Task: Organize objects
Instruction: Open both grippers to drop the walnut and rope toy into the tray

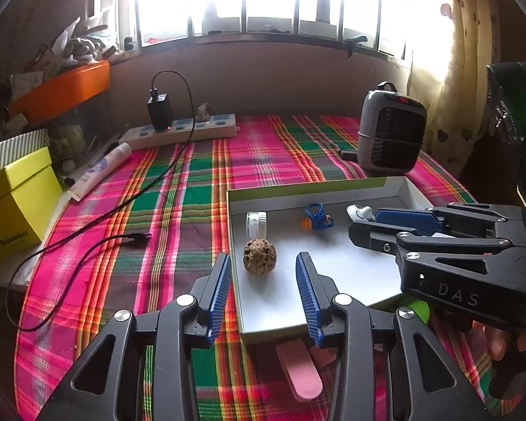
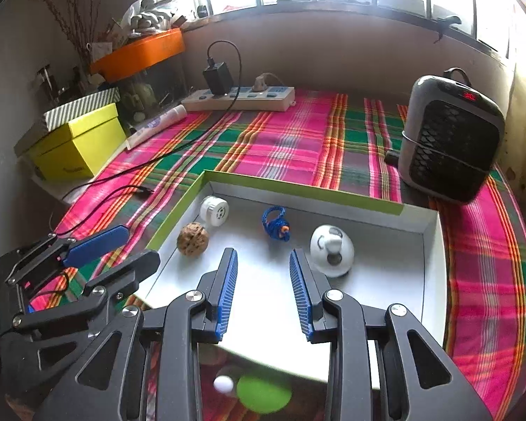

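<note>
A shallow white tray with a green rim [image 1: 233,231] [image 2: 298,189] lies on the plaid cloth. In it are a brown walnut [image 1: 259,256] [image 2: 193,239], a small white jar [image 1: 256,224] [image 2: 214,209], a blue cord toy [image 1: 318,216] [image 2: 276,224] and a white round gadget [image 1: 359,212] [image 2: 331,251]. My left gripper [image 1: 263,263] is open and empty, its jaws either side of the walnut's near end. My right gripper [image 2: 263,259] is open and empty over the tray's middle. It shows in the left wrist view [image 1: 396,226], and the left one in the right wrist view [image 2: 122,245].
A pink flat stick [image 1: 298,372] lies under the left gripper, before the tray. A green disc [image 2: 263,394] and a white ball [image 2: 223,384] lie under the right one. A grey heater [image 1: 391,129], power strip [image 1: 182,129], black cable [image 1: 136,236], yellow box [image 1: 14,207] stand around.
</note>
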`<action>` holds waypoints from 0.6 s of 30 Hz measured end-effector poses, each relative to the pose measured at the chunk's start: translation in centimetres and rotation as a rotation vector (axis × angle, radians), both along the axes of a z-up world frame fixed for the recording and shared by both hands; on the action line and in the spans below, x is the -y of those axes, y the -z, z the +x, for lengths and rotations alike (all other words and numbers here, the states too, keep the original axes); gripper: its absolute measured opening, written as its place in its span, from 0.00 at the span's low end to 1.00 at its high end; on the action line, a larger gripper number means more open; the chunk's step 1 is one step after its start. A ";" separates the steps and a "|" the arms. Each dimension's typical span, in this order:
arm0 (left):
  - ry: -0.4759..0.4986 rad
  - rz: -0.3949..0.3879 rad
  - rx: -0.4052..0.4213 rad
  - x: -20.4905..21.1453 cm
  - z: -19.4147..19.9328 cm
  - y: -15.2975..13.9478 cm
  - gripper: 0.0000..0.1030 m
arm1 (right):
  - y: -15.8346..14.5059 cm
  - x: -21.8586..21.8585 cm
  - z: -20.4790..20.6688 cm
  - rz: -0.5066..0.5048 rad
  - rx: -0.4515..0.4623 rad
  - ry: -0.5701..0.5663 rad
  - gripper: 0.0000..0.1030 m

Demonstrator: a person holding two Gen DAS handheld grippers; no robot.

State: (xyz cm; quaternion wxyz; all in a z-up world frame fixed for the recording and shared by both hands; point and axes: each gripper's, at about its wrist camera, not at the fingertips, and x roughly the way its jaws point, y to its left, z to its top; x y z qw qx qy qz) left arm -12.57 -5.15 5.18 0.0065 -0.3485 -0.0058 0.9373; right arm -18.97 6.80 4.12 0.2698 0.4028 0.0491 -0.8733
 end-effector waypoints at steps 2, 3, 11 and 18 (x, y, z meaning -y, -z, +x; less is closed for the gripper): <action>0.000 0.000 -0.002 0.0 0.3 -0.1 0.36 | -0.2 -0.3 0.6 -0.014 -0.003 0.003 0.31; 0.001 0.000 -0.002 0.0 0.5 -0.1 0.36 | -0.2 -0.3 0.8 -0.017 -0.004 0.004 0.31; -0.014 0.027 -0.020 0.7 2.0 -0.5 0.35 | -0.5 -1.2 2.8 -0.029 -0.022 0.021 0.31; -0.016 0.053 -0.010 1.5 3.4 -0.1 0.36 | -0.6 -2.0 4.7 -0.013 -0.074 0.043 0.31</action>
